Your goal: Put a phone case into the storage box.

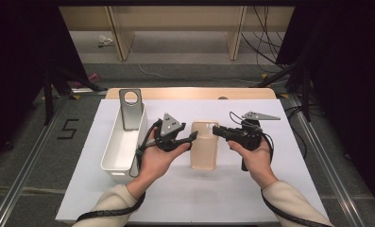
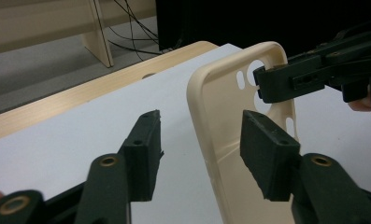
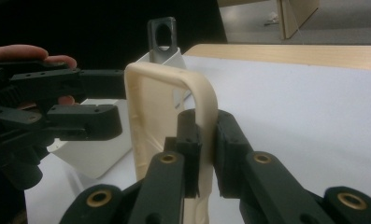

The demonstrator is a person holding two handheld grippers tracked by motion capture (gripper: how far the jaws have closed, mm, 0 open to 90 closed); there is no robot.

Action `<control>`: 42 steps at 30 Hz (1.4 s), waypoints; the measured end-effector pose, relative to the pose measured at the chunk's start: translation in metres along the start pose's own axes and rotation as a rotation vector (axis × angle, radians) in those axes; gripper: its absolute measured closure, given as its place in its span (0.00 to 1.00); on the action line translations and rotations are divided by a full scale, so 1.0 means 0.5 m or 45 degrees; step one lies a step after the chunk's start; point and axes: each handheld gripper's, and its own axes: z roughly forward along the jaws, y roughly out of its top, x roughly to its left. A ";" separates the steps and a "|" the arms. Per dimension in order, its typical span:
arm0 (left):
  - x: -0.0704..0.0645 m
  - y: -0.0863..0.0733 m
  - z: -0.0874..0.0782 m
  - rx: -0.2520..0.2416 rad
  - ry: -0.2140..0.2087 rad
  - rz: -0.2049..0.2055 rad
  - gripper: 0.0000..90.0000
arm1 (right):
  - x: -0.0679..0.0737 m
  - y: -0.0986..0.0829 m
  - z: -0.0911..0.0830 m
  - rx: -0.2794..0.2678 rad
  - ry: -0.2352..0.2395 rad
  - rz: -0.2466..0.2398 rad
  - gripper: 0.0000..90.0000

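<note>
Currently clamped by right gripper [image 3: 204, 154] on one side rim: cream phone case [image 1: 204, 144], between both tools on white table sheet [image 1: 270, 189], right of white bin [image 1: 121, 142]. Left gripper [image 2: 199, 149] spread open, opposite rim between its jaws, not yet pinched. Risk: soft rim flexing or slipping from narrow hold if pulled before second grip closes.

The cream phone case [image 3: 148, 135] runs off the bottom edge (lower end cut off).
</note>
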 end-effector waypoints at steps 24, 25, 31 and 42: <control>-0.002 0.007 0.011 0.023 0.016 -0.045 0.77 | 0.009 0.001 0.001 -0.003 -0.005 -0.019 0.92; -0.003 0.007 0.011 0.023 0.017 -0.047 0.77 | 0.009 0.001 0.001 -0.002 -0.006 -0.021 0.92; -0.003 0.007 0.014 0.025 0.014 -0.058 0.79 | 0.009 0.001 0.001 -0.001 -0.007 -0.023 0.91; 0.000 0.008 0.008 -0.019 0.021 -0.106 0.92 | 0.011 0.001 0.002 -0.004 0.000 -0.026 0.92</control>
